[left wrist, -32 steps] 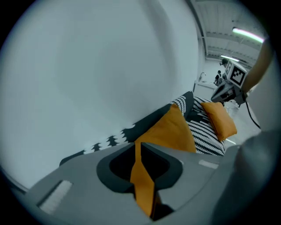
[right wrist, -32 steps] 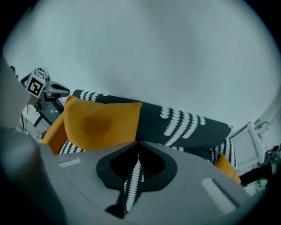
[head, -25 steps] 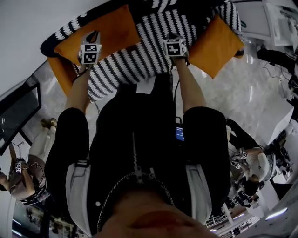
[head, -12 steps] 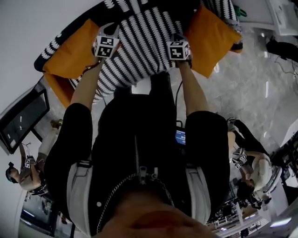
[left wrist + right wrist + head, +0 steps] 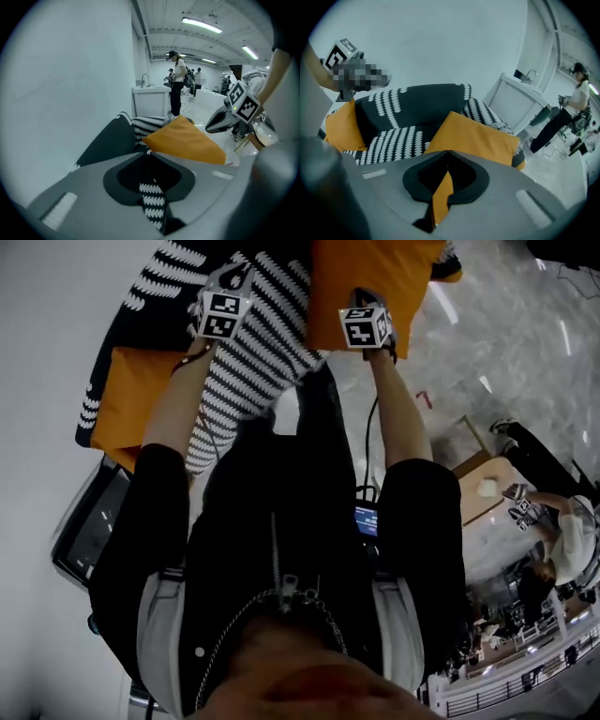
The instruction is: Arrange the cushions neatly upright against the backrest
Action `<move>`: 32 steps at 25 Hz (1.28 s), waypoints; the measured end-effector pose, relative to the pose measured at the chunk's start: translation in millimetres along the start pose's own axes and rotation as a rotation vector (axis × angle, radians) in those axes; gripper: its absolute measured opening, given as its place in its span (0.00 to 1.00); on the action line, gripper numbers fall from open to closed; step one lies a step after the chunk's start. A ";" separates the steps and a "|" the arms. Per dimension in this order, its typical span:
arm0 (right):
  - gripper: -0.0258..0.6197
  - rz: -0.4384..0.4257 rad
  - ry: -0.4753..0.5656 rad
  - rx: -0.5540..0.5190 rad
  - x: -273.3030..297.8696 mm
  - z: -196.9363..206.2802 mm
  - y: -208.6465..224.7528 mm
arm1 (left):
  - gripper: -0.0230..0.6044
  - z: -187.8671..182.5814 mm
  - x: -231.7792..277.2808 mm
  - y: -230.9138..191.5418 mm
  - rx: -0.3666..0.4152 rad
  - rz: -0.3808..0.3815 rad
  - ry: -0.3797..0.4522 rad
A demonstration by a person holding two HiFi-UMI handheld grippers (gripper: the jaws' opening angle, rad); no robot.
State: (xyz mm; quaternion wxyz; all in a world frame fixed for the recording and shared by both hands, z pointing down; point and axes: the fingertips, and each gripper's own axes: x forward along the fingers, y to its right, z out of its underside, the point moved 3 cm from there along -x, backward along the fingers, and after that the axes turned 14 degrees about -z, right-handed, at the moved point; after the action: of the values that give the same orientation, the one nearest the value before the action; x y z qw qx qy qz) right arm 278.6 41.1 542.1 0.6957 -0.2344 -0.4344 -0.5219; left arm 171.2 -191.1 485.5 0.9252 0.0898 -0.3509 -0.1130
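A black-and-white patterned sofa (image 5: 417, 105) stands against a white wall. My left gripper (image 5: 149, 152) is shut on a fold of the black-and-white striped cushion (image 5: 246, 357), which hangs toward me in the head view. My right gripper (image 5: 447, 151) is shut on an edge of an orange cushion (image 5: 473, 138) that lies tilted at the sofa's right end, seen also as the orange cushion (image 5: 375, 277). A second orange cushion (image 5: 131, 399) leans at the left end. In the head view the left gripper (image 5: 230, 282) and right gripper (image 5: 364, 298) are side by side over the seat.
A white counter with a sink (image 5: 150, 96) stands past the sofa's right end, with a person (image 5: 177, 82) beside it. A dark screen (image 5: 89, 531) sits low at the left. A small wooden table (image 5: 487, 488) and another person (image 5: 553, 540) are on the marble floor to the right.
Both grippers have swept sideways along the sofa toward its right end, still shut. The left orange cushion has dropped behind to the left; the right orange cushion is now straight ahead of the right gripper.
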 end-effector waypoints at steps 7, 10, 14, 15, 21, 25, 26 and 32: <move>0.05 0.140 0.073 0.258 -45.2 48.1 79.8 | 0.12 -88.2 89.5 95.2 0.211 0.240 0.081; 0.05 0.204 0.075 0.364 -62.9 88.6 105.7 | 0.12 -113.9 123.9 145.3 0.289 0.325 0.125; 0.05 0.288 0.070 0.519 -79.3 149.2 125.6 | 0.12 -147.1 160.5 210.0 0.377 0.433 0.181; 0.05 0.304 0.073 0.560 -80.8 162.1 129.1 | 0.12 -153.0 171.5 222.7 0.399 0.452 0.190; 0.05 0.383 0.114 0.736 -85.3 217.2 145.8 | 0.12 -179.7 207.2 271.5 0.468 0.488 0.206; 0.05 0.409 0.152 0.819 -82.3 237.7 154.5 | 0.12 -182.8 224.8 296.3 0.511 0.504 0.218; 0.05 0.417 0.165 0.841 -81.8 241.3 157.4 | 0.12 -183.8 230.4 301.7 0.516 0.507 0.228; 0.05 0.456 0.220 0.981 -64.7 266.0 167.7 | 0.17 -192.7 256.7 320.2 0.515 0.506 0.189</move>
State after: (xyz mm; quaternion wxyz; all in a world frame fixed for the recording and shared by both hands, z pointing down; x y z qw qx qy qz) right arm 333.8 340.2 644.8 0.8600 0.0852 -0.4896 -0.1159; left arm 534.0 62.7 583.4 0.8994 0.2399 -0.2919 0.2200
